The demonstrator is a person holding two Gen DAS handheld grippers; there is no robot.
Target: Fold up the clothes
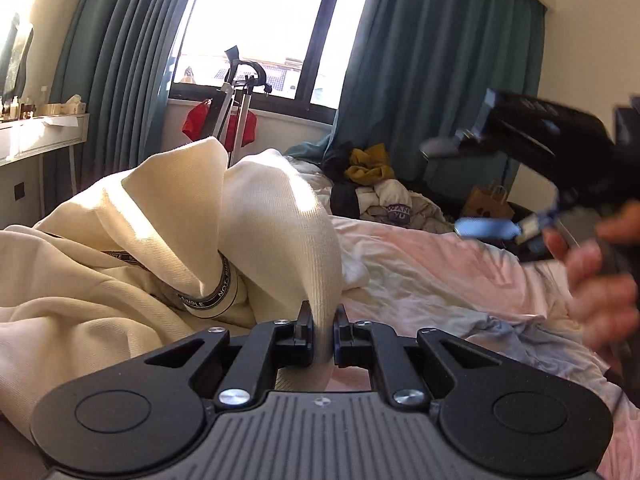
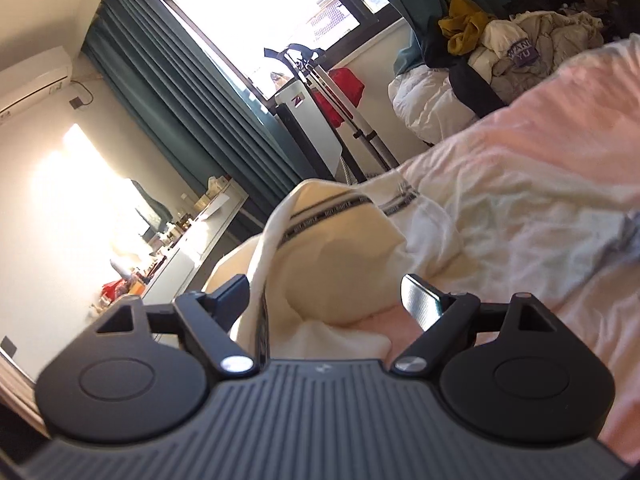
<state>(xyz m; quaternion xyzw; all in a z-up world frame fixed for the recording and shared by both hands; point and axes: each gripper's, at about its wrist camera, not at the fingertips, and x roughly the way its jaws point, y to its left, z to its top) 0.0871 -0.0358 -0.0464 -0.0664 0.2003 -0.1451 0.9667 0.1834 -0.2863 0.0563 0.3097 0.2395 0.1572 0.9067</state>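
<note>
A cream hoodie (image 1: 132, 248) with a black-and-white lettered band lies bunched on the pink bed (image 1: 432, 276). My left gripper (image 1: 322, 320) is shut on a ribbed edge of the hoodie and lifts it off the bed. My right gripper (image 1: 460, 188) shows blurred at the right of the left wrist view, held in a hand (image 1: 600, 280), with its jaws apart. In the right wrist view, my right gripper (image 2: 328, 292) is open and empty just over the cream hoodie (image 2: 332, 256), tilted sideways above the bed (image 2: 540, 168).
A pile of other clothes (image 1: 380, 196) lies at the far end of the bed. A white desk (image 1: 36, 136) with bottles stands at the left wall. A stand with a red cloth (image 1: 236, 120) is under the window. A paper bag (image 1: 488, 200) sits right.
</note>
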